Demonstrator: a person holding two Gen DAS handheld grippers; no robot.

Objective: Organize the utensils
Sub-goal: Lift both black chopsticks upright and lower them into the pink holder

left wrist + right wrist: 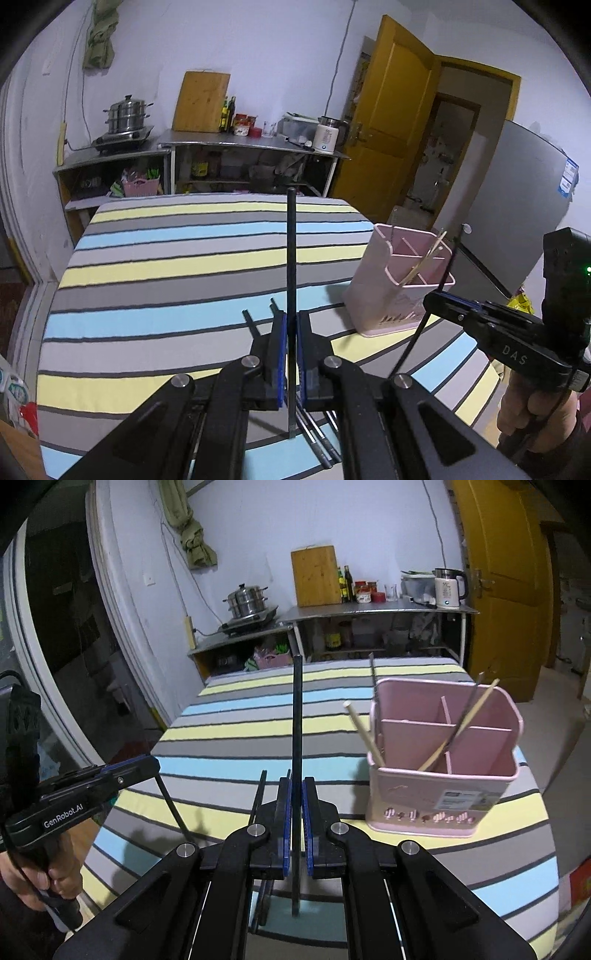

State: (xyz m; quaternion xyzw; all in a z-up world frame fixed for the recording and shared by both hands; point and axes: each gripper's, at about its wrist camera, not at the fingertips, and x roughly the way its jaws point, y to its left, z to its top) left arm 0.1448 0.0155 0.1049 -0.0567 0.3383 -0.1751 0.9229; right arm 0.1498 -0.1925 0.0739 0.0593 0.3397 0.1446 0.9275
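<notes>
My left gripper point(291, 317) is shut on a black chopstick point(291, 251) that stands upright above the striped table. My right gripper point(297, 782) is shut on another black chopstick point(297, 709), also upright. Each gripper shows in the other's view: the right gripper point(430, 299) beside the holder with its chopstick point(414, 339), and the left gripper point(155, 764) at the left with its chopstick point(174, 808). A pink divided utensil holder point(480, 746) point(373, 280) stands on the table to the right, with wooden chopsticks point(458, 731) and a dark one inside. Several dark chopsticks point(321, 443) lie on the cloth under my left gripper.
The table wears a striped cloth point(184, 258) point(240, 731). Behind it a metal counter point(240, 142) carries a wooden cutting board point(201, 101), a steamer pot point(127, 114), bottles and a kettle point(327, 136). A yellow door point(391, 122) and a grey fridge point(517, 206) stand at right.
</notes>
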